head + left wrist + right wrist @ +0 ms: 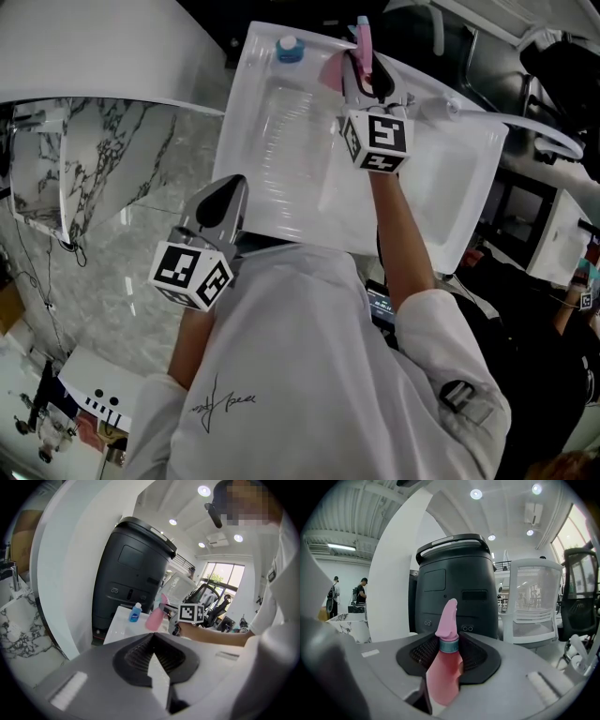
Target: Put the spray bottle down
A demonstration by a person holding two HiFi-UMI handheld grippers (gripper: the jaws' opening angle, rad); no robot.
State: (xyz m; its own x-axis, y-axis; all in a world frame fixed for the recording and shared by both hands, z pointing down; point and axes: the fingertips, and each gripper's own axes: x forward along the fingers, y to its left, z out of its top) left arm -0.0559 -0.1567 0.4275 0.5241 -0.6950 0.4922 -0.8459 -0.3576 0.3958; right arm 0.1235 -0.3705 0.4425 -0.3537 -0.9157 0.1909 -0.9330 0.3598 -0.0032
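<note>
Right claw (364, 75) is gripping the pink spray bottle (445, 677) by the body, nozzle pointing up, pads clamped on it. It is holding the bottle over the far edge of the white desk (281, 141), near a small blue bottle (290, 48). Cannot tell if the base is touching the desk yet; in the left gripper view it is leaning a bit. Left claw (223, 199) is hanging back at the near edge, jaws together, carrying nothing.

Step, as I'm reading it: the put-down itself, bottle not yet released. Next move is calling for lowering until the base is sitting flat and upright, clear of the blue bottle, then opening the jaws and backing off.
</note>
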